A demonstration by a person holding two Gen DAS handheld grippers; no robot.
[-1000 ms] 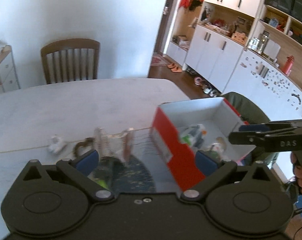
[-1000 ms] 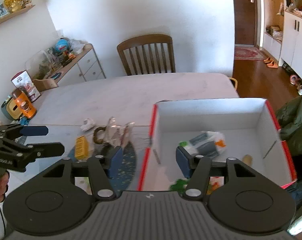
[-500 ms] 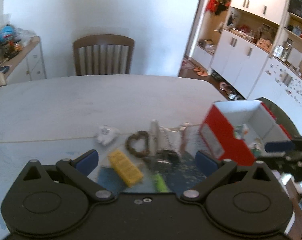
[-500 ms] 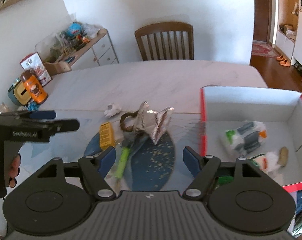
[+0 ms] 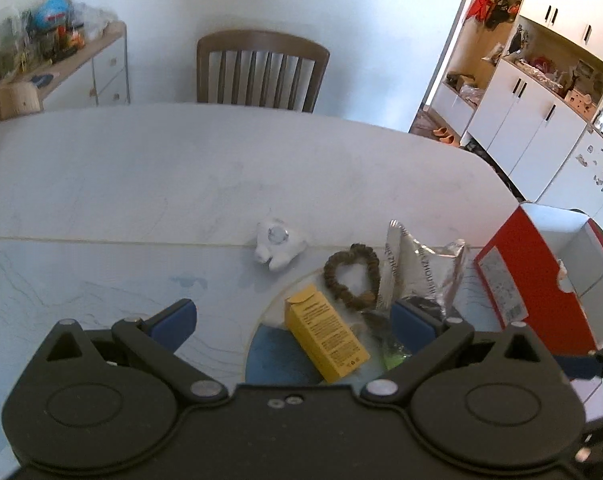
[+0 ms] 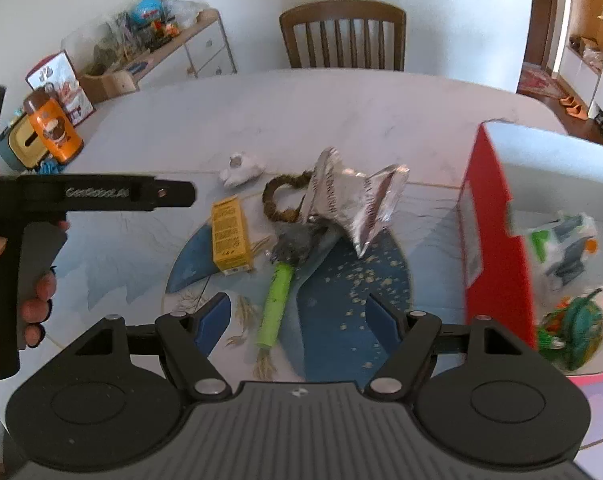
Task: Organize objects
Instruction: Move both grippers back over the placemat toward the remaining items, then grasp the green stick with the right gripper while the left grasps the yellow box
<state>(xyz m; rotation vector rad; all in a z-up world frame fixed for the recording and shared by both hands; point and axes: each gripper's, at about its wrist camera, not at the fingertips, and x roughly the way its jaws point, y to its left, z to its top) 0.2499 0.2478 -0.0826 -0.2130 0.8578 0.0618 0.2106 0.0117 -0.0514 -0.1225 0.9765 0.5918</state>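
Loose items lie on a round blue mat (image 6: 341, 280): a yellow carton (image 6: 229, 236), a brown scrunchie (image 6: 281, 200), a crumpled silver foil bag (image 6: 353, 204), a green-handled brush (image 6: 277, 304) with a grey fluffy head, and a small white figure (image 6: 241, 170) just off the mat. My right gripper (image 6: 297, 316) hovers open over the brush handle, holding nothing. My left gripper (image 5: 293, 320) is open and empty above the yellow carton (image 5: 325, 336), beside the scrunchie (image 5: 351, 276) and foil bag (image 5: 421, 268). The red box (image 6: 497, 240) at the right holds several packets (image 6: 565, 240).
A wooden chair (image 6: 341, 36) stands at the table's far side. An orange bottle (image 6: 51, 130) and a tissue box sit at the table's left edge, with a cluttered sideboard (image 6: 161, 40) behind. White cabinets (image 5: 533, 120) line the right. A hand (image 6: 37, 308) holds the left gripper.
Both grippers have swung left, away from the red box and over the pile on the blue mat. Both stay open and empty.
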